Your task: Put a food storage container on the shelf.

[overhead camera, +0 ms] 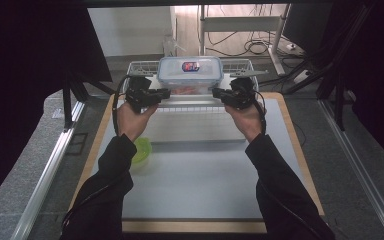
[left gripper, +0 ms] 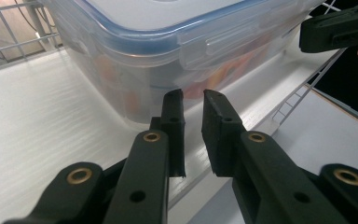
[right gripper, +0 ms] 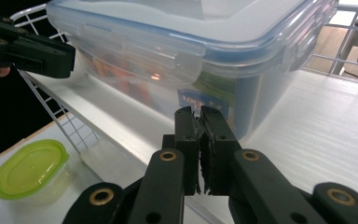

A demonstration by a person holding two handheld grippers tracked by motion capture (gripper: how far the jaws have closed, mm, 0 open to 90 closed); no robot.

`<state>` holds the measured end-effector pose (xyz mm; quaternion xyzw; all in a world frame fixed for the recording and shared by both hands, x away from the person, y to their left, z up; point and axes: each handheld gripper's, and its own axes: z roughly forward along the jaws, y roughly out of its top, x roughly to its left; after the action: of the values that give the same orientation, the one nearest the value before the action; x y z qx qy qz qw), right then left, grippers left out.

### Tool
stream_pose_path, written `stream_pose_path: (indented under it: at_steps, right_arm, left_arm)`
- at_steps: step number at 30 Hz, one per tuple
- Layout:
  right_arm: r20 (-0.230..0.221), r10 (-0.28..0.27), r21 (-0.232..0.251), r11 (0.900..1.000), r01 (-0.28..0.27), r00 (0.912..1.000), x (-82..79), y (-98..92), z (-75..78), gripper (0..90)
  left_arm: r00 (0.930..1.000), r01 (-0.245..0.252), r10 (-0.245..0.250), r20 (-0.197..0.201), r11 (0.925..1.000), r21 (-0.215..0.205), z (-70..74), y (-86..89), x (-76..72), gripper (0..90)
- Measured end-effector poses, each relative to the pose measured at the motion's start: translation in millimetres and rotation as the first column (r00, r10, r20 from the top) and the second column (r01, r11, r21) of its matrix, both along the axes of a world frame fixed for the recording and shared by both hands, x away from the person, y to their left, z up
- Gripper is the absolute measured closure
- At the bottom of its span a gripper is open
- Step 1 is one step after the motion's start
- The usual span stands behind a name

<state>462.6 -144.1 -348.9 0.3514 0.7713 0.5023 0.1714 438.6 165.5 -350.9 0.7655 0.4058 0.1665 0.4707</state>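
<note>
A clear lidded food container (overhead camera: 190,75) sits on the wire rack (overhead camera: 240,65). The left gripper (overhead camera: 166,93), fingers slightly parted, and right gripper (overhead camera: 216,93), fingers clenched empty, flank it — likely about to lift it together

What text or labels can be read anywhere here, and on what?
"LOCK": start of a blue label on the side wall of the clear container; the rest is hidden behind the right gripper.
Red and blue sticker on the container's lid: too small and blurred to read.
No other text is legible.
</note>
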Motion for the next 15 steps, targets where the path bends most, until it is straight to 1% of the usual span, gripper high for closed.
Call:
stream_pose_path:
  at_steps: [1, 2, 3, 4, 5, 6, 7, 8, 9, 10, 11, 12, 13, 14, 15]
  right_arm:
    - [0.006, 0.001, -0.008, 1.0, -0.001, 1.0, -0.5, 0.2, -0.7, 84.6]
    - [0.013, 0.001, -0.021, 1.0, -0.001, 0.9999, -1.5, 0.4, -1.2, 83.2]
    - [0.013, 0.001, -0.021, 1.0, -0.001, 0.9999, -1.5, 0.4, -1.2, 83.2]
    - [0.015, 0.003, -0.025, 1.0, -0.003, 0.9999, -3.3, 0.6, -1.4, 81.1]
    - [0.02, 0.024, -0.025, 0.999, -0.023, 0.9995, -9.0, 0.0, -1.1, 78.6]
    - [0.02, 0.024, -0.025, 0.999, -0.023, 0.9995, -9.0, 0.0, -1.1, 78.6]
    - [0.026, 0.053, -0.027, 0.998, -0.052, 0.9983, -17.8, -0.6, -1.8, 74.1]
    - [0.026, 0.053, -0.027, 0.998, -0.052, 0.9983, -17.8, -0.6, -1.8, 74.1]
    - [0.027, 0.063, -0.03, 0.998, -0.062, 0.9976, -21.0, -1.1, -2.3, 71.7]
    - [0.026, 0.081, -0.031, 0.996, -0.08, 0.9964, -26.8, -1.6, -3.7, 68.1]
    - [0.03, 0.092, -0.033, 0.995, -0.091, 0.9953, -31.6, -1.9, -5.4, 64.8]
    - [0.035, 0.098, -0.038, 0.995, -0.096, 0.9946, -36.3, -2.2, -7.4, 61.9]
    - [0.031, 0.106, -0.051, 0.993, -0.104, 0.9939, -44.5, -2.7, -12.7, 55.8]
    - [0.031, 0.106, -0.051, 0.993, -0.104, 0.9939, -44.5, -2.7, -12.7, 55.8]
    - [0.028, 0.109, -0.052, 0.993, -0.108, 0.9936, -47.0, -2.9, -15.2, 52.9]
  left_arm:
    - [1.0, 0.003, -0.003, 0.006, 1.0, 0.006, -0.6, -1.0, -1.2, 77.3]
    - [1.0, 0.006, -0.006, 0.003, 1.0, 0.006, -1.0, -2.5, -3.1, 73.7]
    - [1.0, 0.006, -0.006, 0.003, 1.0, 0.006, -1.0, -2.5, -3.1, 68.8]
    - [0.9999, 0.013, -0.013, 0.002, 0.9999, 0.003, -1.5, -3.7, -5.2, 68.8]
    - [0.9987, 0.051, -0.051, 0.002, 0.9987, -0.005, -2.7, -5.7, -11.8, 65.7]
    - [0.9987, 0.051, -0.051, 0.002, 0.9987, -0.005, -2.7, -5.7, -11.8, 63.5]
    - [0.9969, 0.077, -0.077, 0.017, 0.997, 0.008, -4.1, -8.4, -21.0, 60.3]
    - [0.9969, 0.077, -0.077, 0.017, 0.997, 0.008, -4.1, -8.4, -21.0, 57.5]
    - [0.9945, 0.102, -0.102, 0.024, 0.9947, 0.008, -5.8, -10.1, -27.4, 57.5]
    - [0.9925, 0.119, -0.119, 0.028, 0.9929, 0.006, -7.5, -11.8, -32.7, 51.6]
    - [0.9908, 0.132, -0.132, 0.03, 0.9912, 0.01, -9.7, -13.5, -37.8, 41.8]
    - [0.99, 0.138, -0.138, 0.029, 0.9904, 0.012, -11.6, -15.1, -41.6, 41.8]
    - [0.9883, 0.15, -0.15, 0.024, 0.9885, 0.015, -17.5, -19.1, -51.7, 36.3]
    - [0.9883, 0.15, -0.15, 0.024, 0.9885, 0.015, -17.5, -19.1, -51.7, 33.2]
    - [0.9863, 0.163, -0.164, 0.02, 0.9862, 0.024, -21.2, -21.3, -57.3, 33.2]
